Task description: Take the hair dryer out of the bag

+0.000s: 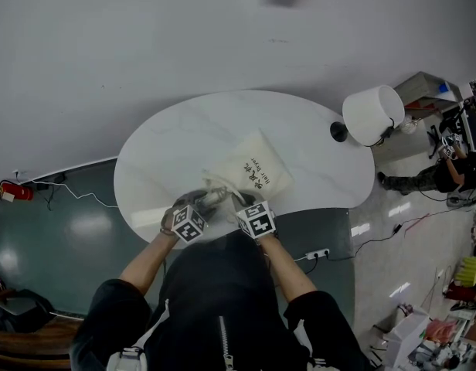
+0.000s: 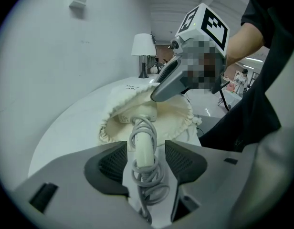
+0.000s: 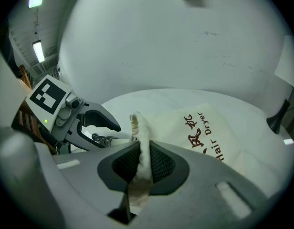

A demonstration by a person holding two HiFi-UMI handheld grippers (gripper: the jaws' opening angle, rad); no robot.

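Left tongs [image 2: 146, 149] stand open, and only their own view shows what lies between them: the hair dryer [image 2: 140, 113], cord [image 2: 147, 175] coiled round its handle, has a gap on either side and its head sits inside the gathered mouth of the cream bag [image 2: 180, 113]. The right gripper view shows the right tongs [image 3: 144, 159] clamped shut on a fold of the bag's rim. The head view places both tongs close together at the bag's near end on the white worktop [image 1: 176, 145], with the dryer barely visible.
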